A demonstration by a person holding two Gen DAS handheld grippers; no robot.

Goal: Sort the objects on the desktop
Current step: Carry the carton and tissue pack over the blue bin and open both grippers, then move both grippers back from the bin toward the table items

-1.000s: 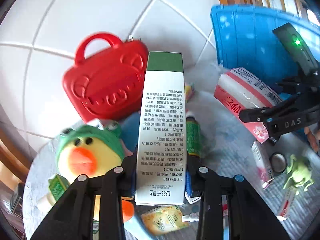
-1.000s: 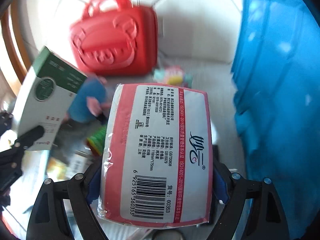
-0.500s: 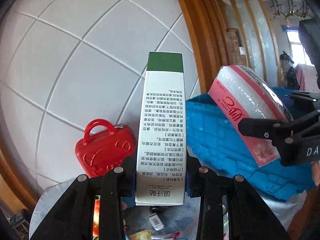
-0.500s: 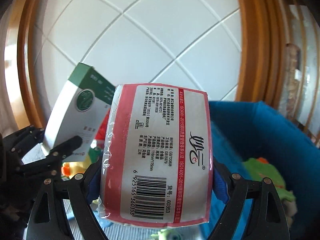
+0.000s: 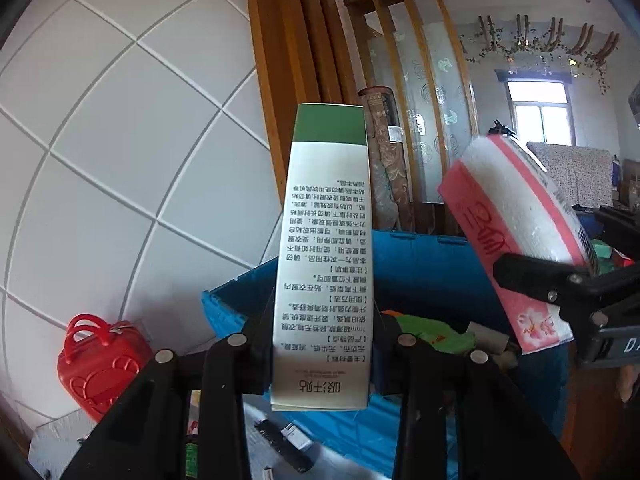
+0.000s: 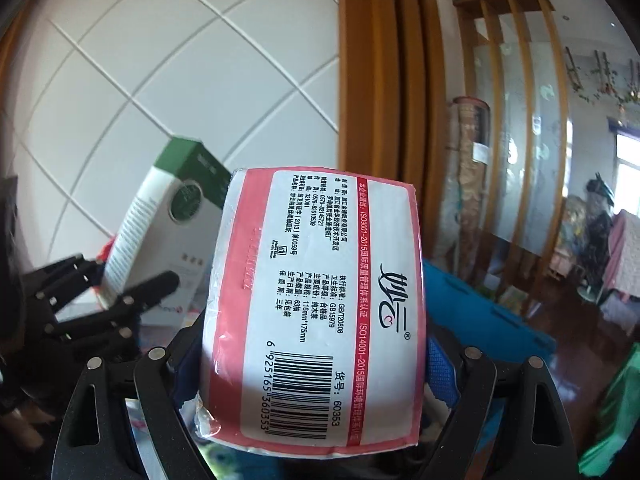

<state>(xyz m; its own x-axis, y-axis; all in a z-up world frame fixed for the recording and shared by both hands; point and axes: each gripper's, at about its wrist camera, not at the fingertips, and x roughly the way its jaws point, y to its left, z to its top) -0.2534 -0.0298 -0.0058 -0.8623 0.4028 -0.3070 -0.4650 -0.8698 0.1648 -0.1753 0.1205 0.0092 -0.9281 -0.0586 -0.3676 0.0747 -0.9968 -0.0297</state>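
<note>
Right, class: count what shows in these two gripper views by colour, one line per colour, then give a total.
Green and white: 1, the tall box held in the left gripper
Pink and white: 1, the tissue pack held in the right gripper
Red: 1, the toy case
Blue: 1, the crate
Total: 4

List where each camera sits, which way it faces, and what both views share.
Left wrist: sits on the left tool, facing along its fingers over the blue bin toward the tiled wall; the tool grips a green-topped box.
Right wrist: sits on the right tool, facing the wall and room; it grips a tissue pack.
Shared: both held items, the bin, each other's tool.
</note>
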